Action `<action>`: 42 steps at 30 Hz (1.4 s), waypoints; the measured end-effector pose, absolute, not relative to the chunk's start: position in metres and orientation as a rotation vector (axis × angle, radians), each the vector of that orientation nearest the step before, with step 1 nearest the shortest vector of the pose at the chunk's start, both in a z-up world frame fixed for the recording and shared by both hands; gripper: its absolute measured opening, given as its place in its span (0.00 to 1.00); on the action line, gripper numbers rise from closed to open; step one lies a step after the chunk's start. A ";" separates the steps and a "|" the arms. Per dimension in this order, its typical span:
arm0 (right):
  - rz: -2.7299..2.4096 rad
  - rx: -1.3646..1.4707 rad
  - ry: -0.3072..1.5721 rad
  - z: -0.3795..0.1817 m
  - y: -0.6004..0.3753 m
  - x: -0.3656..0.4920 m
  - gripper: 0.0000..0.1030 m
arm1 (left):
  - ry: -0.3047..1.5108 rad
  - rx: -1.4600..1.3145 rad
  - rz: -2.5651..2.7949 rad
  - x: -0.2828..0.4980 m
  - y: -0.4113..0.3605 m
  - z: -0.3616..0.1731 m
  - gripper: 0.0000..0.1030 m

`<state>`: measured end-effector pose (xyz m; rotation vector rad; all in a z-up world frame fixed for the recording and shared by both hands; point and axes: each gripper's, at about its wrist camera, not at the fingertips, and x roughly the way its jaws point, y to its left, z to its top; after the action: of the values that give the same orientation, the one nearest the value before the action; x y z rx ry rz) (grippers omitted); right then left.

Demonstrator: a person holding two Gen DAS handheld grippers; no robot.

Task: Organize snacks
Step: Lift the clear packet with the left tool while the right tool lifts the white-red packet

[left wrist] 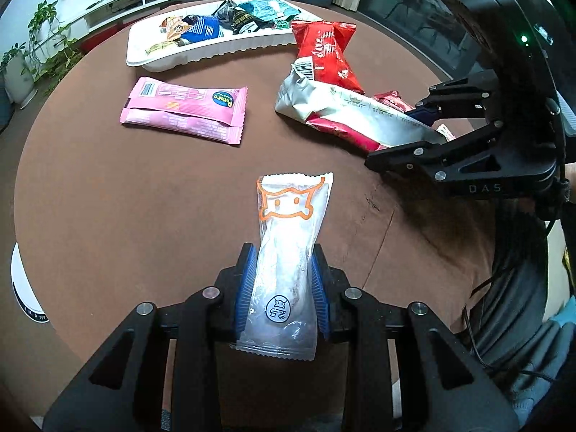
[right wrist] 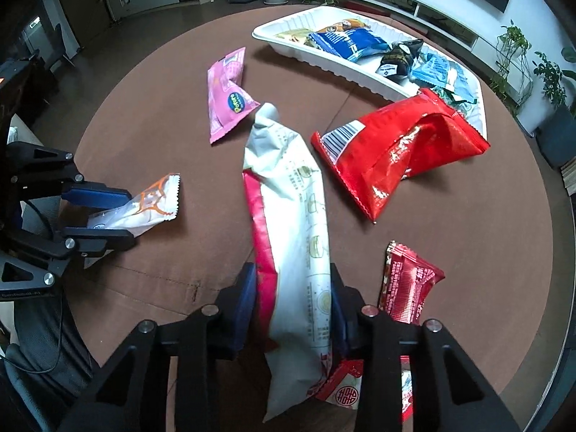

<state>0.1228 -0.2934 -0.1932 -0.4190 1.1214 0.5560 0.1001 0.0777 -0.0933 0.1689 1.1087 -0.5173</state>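
My left fingers (left wrist: 282, 288) are clamping a clear plastic snack pouch with an orange cat outline (left wrist: 288, 248), and my right fingers (right wrist: 293, 309) are gripping a long white-and-red bag (right wrist: 295, 223). Both are pointing lengthwise toward the white ridged tray (left wrist: 201, 52) lying ahead across the brown table (left wrist: 126, 198).

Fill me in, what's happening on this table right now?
A person is sorting snacks with two handheld grippers. The left gripper is shut on a clear white packet with an orange cat face. The right gripper is shut on a long white-and-red bag. The white tray at the far side already holds several packets. A pink packet, a big red bag and a small red packet lie loose on the brown table.
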 end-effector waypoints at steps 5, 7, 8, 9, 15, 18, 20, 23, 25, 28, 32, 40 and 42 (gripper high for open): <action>0.565 -0.434 1.124 -0.192 -0.293 0.121 0.38 | 1.106 0.182 -0.518 0.100 0.071 -0.095 0.27; 0.570 -0.440 1.126 -0.192 -0.292 0.122 0.37 | 1.102 0.180 -0.519 0.101 0.071 -0.095 0.27; 0.574 -0.439 1.127 -0.192 -0.292 0.122 0.35 | 1.101 0.176 -0.519 0.100 0.071 -0.095 0.27; 0.577 -0.441 1.128 -0.192 -0.291 0.121 0.33 | 1.100 0.172 -0.519 0.100 0.072 -0.095 0.27; 0.580 -0.413 1.125 -0.191 -0.290 0.117 0.26 | 1.093 0.143 -0.521 0.100 0.077 -0.095 0.24; 0.586 -0.369 1.117 -0.187 -0.295 0.113 0.20 | 1.090 0.121 -0.520 0.100 0.079 -0.096 0.23; 0.591 -0.353 1.110 -0.183 -0.296 0.111 0.17 | 1.089 0.112 -0.520 0.101 0.080 -0.096 0.23; 0.594 -0.362 1.116 -0.186 -0.294 0.109 0.17 | 1.090 0.125 -0.517 0.101 0.078 -0.096 0.23; 0.605 -0.380 1.136 -0.187 -0.292 0.110 0.17 | 1.104 0.177 -0.522 0.101 0.073 -0.096 0.23; 0.603 -0.435 1.149 -0.187 -0.285 0.111 0.17 | 1.120 0.210 -0.518 0.104 0.067 -0.096 0.24; 0.595 -0.479 1.161 -0.189 -0.278 0.110 0.21 | 1.130 0.254 -0.495 0.105 0.059 -0.096 0.26; 0.592 -0.546 1.188 -0.190 -0.269 0.116 0.25 | 1.128 0.314 -0.406 0.105 0.055 -0.099 0.45; 0.591 -0.561 1.200 -0.190 -0.265 0.120 0.25 | 1.134 0.300 -0.412 0.107 0.057 -0.099 0.45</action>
<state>0.1198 -0.2655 -0.1904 -0.5608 1.2002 0.5906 0.1069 0.0566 -0.0991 0.2998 1.1337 -0.4120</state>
